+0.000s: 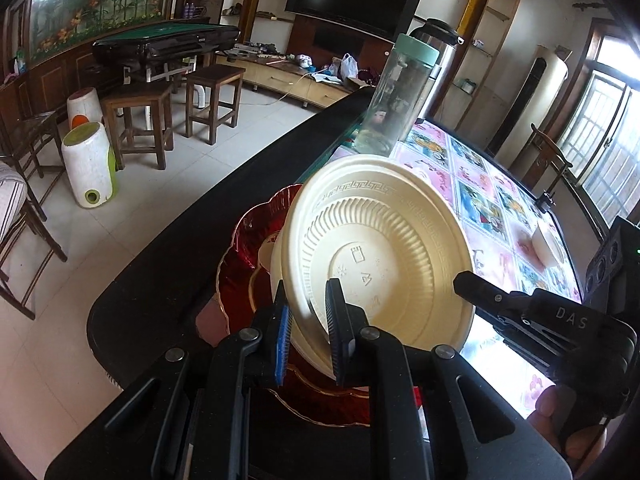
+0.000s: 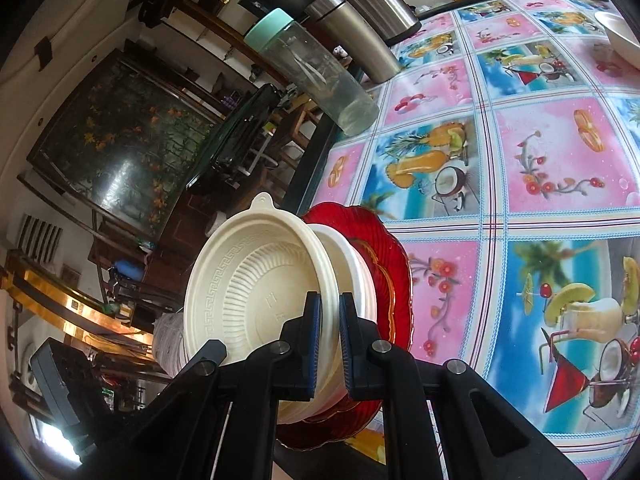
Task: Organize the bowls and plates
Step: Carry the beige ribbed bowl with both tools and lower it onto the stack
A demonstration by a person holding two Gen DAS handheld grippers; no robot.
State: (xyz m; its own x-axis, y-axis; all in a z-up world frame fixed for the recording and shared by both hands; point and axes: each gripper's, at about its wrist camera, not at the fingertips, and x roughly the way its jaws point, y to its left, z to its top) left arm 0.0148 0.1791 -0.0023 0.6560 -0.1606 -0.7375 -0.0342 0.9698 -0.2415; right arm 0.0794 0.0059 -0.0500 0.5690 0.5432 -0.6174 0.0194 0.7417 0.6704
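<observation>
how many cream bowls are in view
3: one upside down pinched by both grippers, one under it on the red plate, one far across the table. More may be nested unseen.

Matt ribbed plastic bowl (image 1: 372, 256) — glossy red plate (image 1: 240, 256), glossy tablecloth (image 2: 540, 160).

The cream bowl (image 1: 376, 248) conceals most of the red plate (image 1: 236, 268) and the white dish (image 1: 265, 249) beneath it. A second bowl (image 2: 624, 36) is cut off at the frame edge. The bottle (image 1: 396, 96) hides most of the steel flask (image 1: 436, 64) behind it.
</observation>
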